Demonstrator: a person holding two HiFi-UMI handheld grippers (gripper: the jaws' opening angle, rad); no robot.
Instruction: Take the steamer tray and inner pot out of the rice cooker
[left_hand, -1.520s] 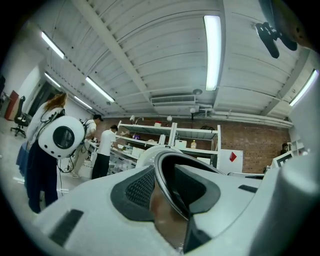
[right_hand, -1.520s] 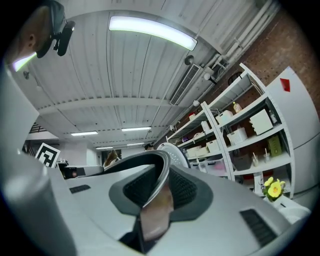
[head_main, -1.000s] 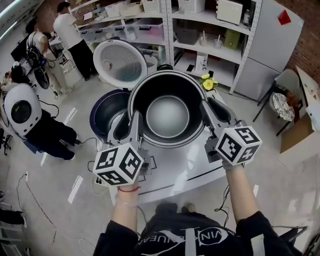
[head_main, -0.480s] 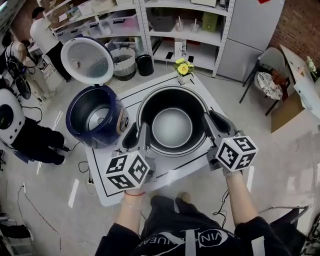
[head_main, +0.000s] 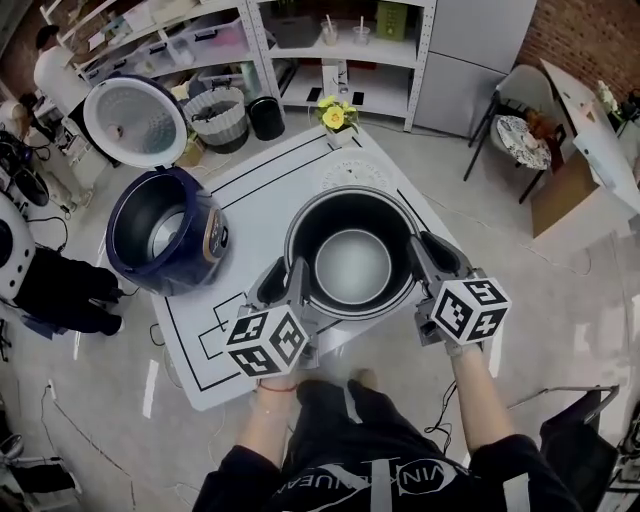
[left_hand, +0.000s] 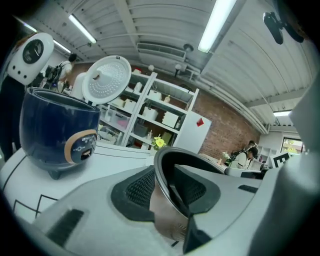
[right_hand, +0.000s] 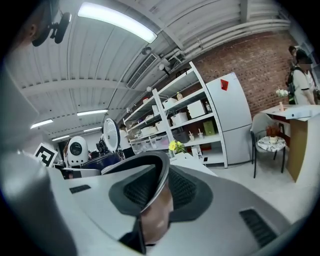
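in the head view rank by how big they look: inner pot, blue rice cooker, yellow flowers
inner pot and blue rice cooker: about alike, and the pot is nearer the camera, so unranked
yellow flowers: smallest

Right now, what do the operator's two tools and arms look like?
The left tool and right tool match: pale grey bodies, broad jaws lined with dark mesh pads, and a marker cube with black-and-white squares at the back of each. No cables visible. The person wears black sleeves and a red band on the left wrist.
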